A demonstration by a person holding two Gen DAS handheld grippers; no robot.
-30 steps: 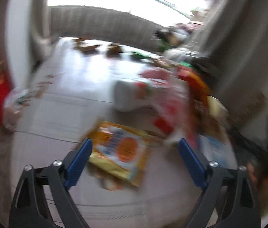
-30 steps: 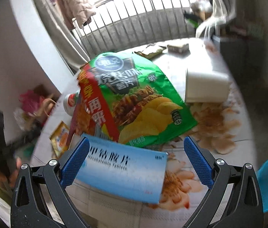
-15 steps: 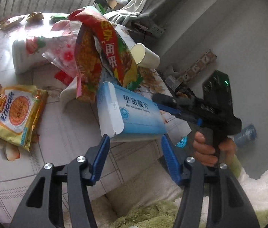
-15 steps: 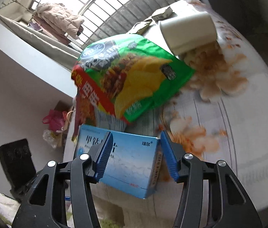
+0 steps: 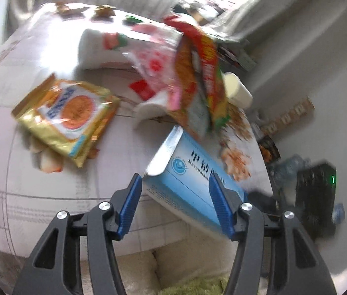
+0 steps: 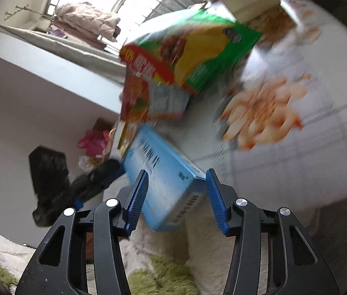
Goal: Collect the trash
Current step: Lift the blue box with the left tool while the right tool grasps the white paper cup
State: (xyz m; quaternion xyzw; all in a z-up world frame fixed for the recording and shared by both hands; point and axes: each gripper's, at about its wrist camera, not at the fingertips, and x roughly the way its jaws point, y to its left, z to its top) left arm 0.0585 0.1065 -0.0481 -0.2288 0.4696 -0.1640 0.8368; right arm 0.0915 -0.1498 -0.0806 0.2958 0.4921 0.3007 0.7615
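Flat light-blue cardboard medicine box [image 5: 185, 177] overhanging table [image 5: 50, 196] edge, long axis slanting between both claws. Left claw [image 5: 173, 204] clamped on one end; right claw [image 6: 176, 199] closing, straddling other end, contact unclear.

"Mecobalam…" on blue box [image 5: 193, 172]

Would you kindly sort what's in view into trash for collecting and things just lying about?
Job in hand:
- light blue cardboard box, between both grippers' jaws
- gold foil snack packet
- green crisp bag
- white paper cup

Lying about:
- pink quilt
- black device with green light
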